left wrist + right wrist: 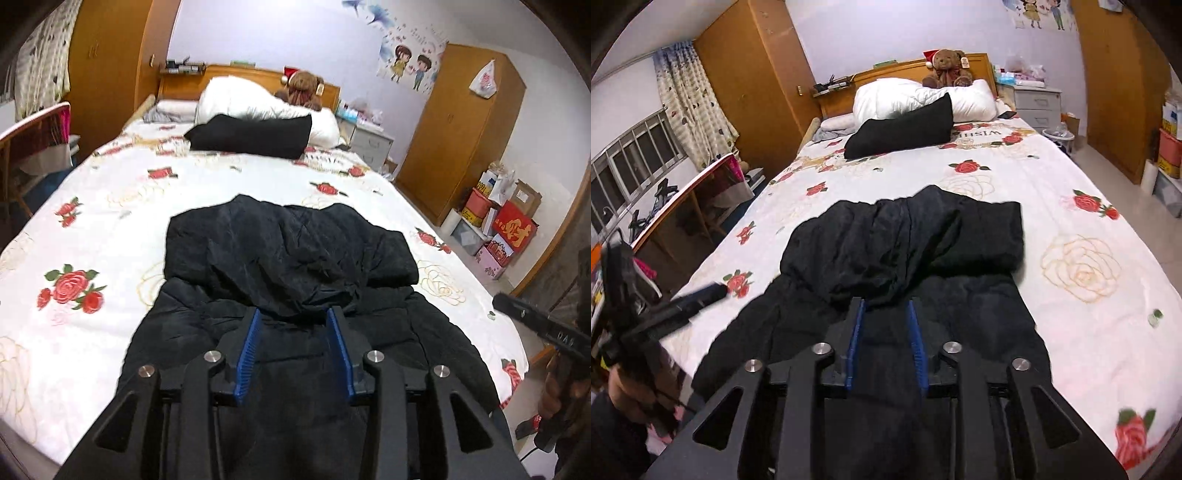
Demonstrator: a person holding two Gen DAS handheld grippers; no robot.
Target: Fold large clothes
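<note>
1. Jaws of left gripper (291, 314) and right gripper (884, 304) are standing partly open, holding nothing.
2. Black padded coat (295, 258) is lying below both jaws, half-folded on floral bedsheet (110, 206).
3. Next grips should probably be pinching matching hem corners.

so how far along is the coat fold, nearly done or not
Partly done. The black coat lies on the floral bedspread with its far part already doubled back onto the body. Nothing is in hand: the left tool and right tool both stand open above it, nothing between the pads. Left: the near half still spreads wide and hangs over the bed edge, so it probably needs more folds.
</note>
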